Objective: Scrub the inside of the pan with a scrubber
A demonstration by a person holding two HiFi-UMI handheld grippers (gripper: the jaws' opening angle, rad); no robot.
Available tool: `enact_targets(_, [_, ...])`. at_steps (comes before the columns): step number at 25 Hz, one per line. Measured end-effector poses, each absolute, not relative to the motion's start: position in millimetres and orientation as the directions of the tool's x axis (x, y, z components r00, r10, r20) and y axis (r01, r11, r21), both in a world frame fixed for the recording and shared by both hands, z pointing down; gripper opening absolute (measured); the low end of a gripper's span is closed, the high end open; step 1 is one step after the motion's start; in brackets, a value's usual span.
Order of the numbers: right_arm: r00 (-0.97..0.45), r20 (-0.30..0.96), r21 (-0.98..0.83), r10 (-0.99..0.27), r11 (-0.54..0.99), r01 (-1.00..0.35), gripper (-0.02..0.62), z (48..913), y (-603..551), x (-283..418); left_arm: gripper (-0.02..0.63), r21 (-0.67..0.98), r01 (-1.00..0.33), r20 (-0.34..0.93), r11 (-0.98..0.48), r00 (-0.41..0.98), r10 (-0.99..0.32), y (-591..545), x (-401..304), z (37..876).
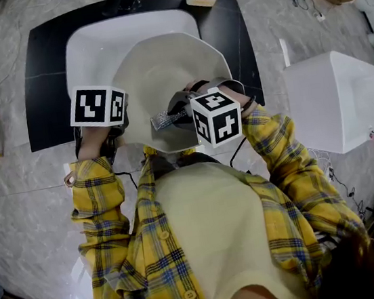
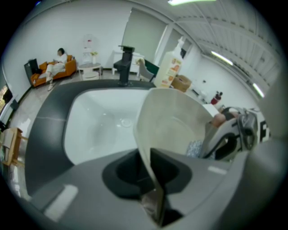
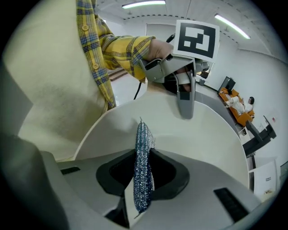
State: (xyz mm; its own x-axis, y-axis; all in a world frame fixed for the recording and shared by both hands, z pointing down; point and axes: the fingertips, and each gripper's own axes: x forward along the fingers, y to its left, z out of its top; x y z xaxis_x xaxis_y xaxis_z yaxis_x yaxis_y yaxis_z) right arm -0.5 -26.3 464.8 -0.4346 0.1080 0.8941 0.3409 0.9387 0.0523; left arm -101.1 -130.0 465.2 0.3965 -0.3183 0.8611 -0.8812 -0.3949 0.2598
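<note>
A cream pan (image 1: 170,72) is held tilted over the white sink (image 1: 91,42). My left gripper (image 1: 126,119) is shut on the pan's left rim; in the left gripper view the thin rim (image 2: 150,179) runs between the jaws of that gripper (image 2: 154,200). My right gripper (image 1: 172,116) is shut on a blue glittery scrubber (image 3: 143,170), which stands upright between its jaws and lies against the pan's inner wall (image 3: 198,139). The scrubber (image 1: 162,120) sits low inside the pan. The left gripper (image 3: 185,96) shows on the far rim in the right gripper view.
The sink (image 2: 99,121) is set in a black counter (image 1: 44,75) with a dark faucet (image 2: 124,63) at its back. A soap bottle (image 2: 168,67) stands behind the sink. A white box (image 1: 334,98) stands to the right on the marble floor.
</note>
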Motion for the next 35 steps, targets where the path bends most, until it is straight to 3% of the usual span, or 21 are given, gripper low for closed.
enact_targets(9, [-0.340, 0.913, -0.094, 0.226, 0.927, 0.363, 0.083, 460, -17, 22, 0.066, 0.255, -0.881, 0.865, -0.398, 0.392, -0.313, -130, -101, 467])
enact_targets(15, [-0.320, 0.921, -0.102, 0.222, 0.931, 0.351, 0.083, 452, -25, 32, 0.066, 0.253, -0.880, 0.867, -0.403, 0.391, -0.309, -129, -100, 468])
enact_targets(19, [-0.376, 0.920, 0.008, 0.108, 0.956, 0.293, 0.083, 442, -50, 31, 0.066, 0.259, -0.879, 0.866, -0.401, 0.395, -0.308, -128, -101, 469])
enact_targets(26, [-0.436, 0.868, 0.347, -0.237, 0.919, 0.190, 0.083, 434, -109, 21, 0.064, 0.255, -0.880, 0.873, -0.401, 0.388, -0.296, -128, -101, 473])
enact_targets(35, [-0.451, 0.773, 0.533, -0.447, 0.842, 0.080, 0.083, 442, -148, 10, 0.063, 0.256, -0.879, 0.874, -0.402, 0.388, -0.293, -128, -101, 474])
